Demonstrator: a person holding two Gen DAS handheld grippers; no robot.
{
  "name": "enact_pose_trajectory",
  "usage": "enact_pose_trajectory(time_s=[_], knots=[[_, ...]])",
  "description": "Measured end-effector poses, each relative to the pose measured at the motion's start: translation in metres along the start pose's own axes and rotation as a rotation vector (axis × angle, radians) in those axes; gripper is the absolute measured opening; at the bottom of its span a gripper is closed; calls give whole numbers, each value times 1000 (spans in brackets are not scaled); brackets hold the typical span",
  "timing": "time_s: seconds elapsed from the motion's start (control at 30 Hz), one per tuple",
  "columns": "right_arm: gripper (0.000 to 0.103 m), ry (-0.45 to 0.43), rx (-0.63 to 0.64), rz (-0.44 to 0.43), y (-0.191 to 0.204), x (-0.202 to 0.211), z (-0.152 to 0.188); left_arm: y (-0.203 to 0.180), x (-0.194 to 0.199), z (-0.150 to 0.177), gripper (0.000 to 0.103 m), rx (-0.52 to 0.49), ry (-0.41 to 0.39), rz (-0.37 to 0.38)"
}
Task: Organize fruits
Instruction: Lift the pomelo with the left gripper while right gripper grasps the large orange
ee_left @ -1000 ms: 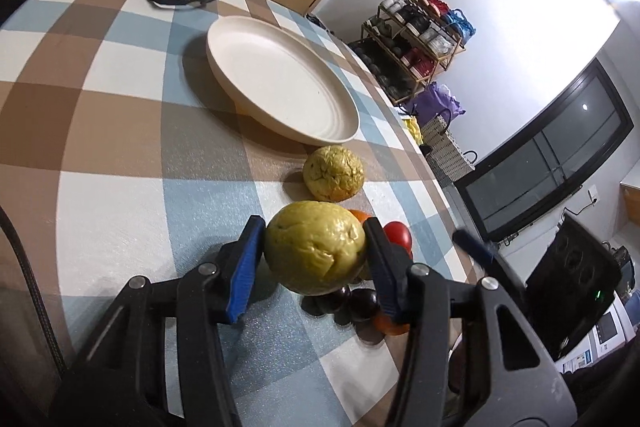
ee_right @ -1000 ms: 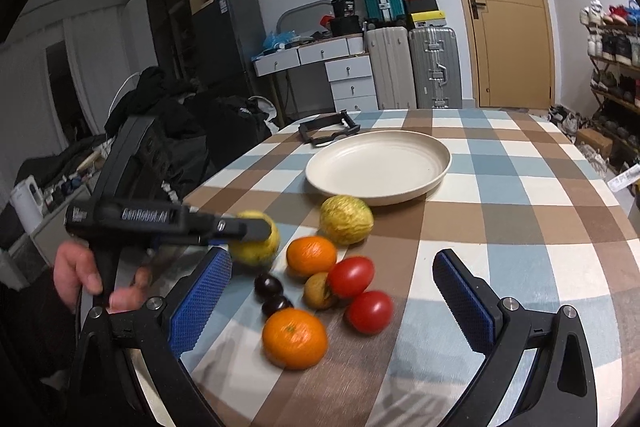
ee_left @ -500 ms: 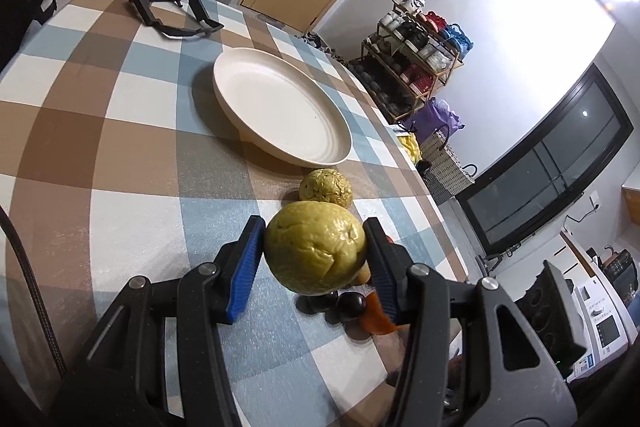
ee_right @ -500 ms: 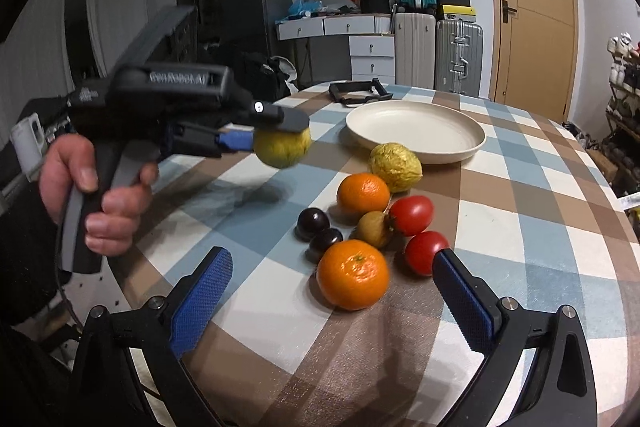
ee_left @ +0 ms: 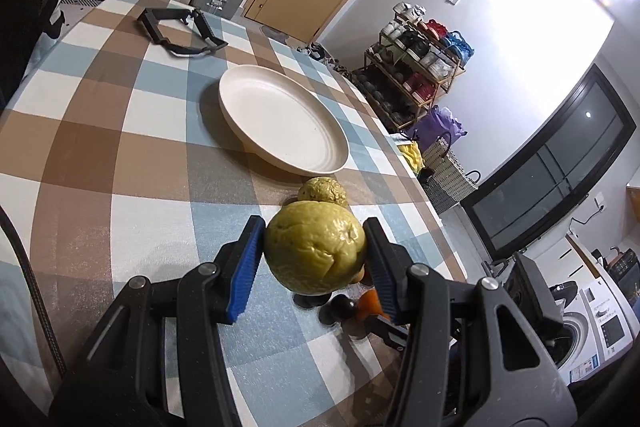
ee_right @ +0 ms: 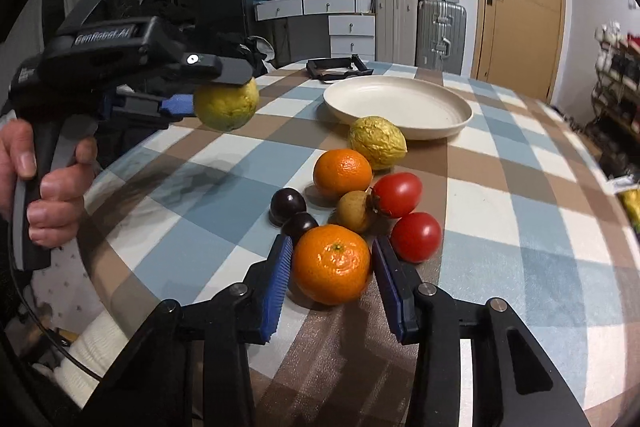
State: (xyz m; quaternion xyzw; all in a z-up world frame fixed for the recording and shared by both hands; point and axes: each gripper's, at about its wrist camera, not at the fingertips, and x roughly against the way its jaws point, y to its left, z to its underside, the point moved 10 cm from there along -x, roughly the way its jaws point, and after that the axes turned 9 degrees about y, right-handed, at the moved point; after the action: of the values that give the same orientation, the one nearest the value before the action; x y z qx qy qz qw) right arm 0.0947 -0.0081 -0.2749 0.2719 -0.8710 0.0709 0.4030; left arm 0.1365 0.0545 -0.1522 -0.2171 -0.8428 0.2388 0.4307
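- While the right gripper (ee_right: pixel 331 281) hung wide over the pile a second ago, its jaws have just been closing, and an orange (ee_right: pixel 332 264) now sits between the blue pads (ee_right: pixel 278 281). The pads stand at the orange's flanks; whether they press yet I cannot tell, since a thin gap seems to show on the right side.
- That orange rests on the cloth at the near edge of the pile, not yet lifted.
- Just beyond it lie two dark plums (ee_right: pixel 288 205), a small brown fruit (ee_right: pixel 354 211), two tomatoes (ee_right: pixel 396 195), a second orange (ee_right: pixel 343 173) and a wrinkled lemon (ee_right: pixel 377 142).
- Farther off, the left gripper (ee_left: pixel 316 253) is clenched on a yellow-green lemon (ee_left: pixel 315 247), pads tight on both sides, carried in the air above the cloth.
- Compared with a second ago, that lemon has risen and the plate (ee_left: pixel 256 95) now sits more squarely ahead of it in the left wrist view.
- By my reading, the plate, bare so far, is the goal: one fruit is on its way and a second is about to be picked.
- Next, the right side needs a firm squeeze before lifting; the round orange could roll out and knock a plum or a tomato (ee_right: pixel 416 237) beside it.
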Motion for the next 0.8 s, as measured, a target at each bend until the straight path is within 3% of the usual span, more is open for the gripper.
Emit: enact_pose_trajectory(time_s=[0.13, 0.47, 0.8], knots=[[41, -9, -66, -78, -7, 3, 0, -4, 0, -1, 48, -4, -2, -7], [41, -125, -113, -148, -15, 31, -15, -12, -12, -3, 48, -5, 28, 10], [41, -170, -213, -212, -56, 43, -62, -19, -30, -46, 48, -29, 22, 6]])
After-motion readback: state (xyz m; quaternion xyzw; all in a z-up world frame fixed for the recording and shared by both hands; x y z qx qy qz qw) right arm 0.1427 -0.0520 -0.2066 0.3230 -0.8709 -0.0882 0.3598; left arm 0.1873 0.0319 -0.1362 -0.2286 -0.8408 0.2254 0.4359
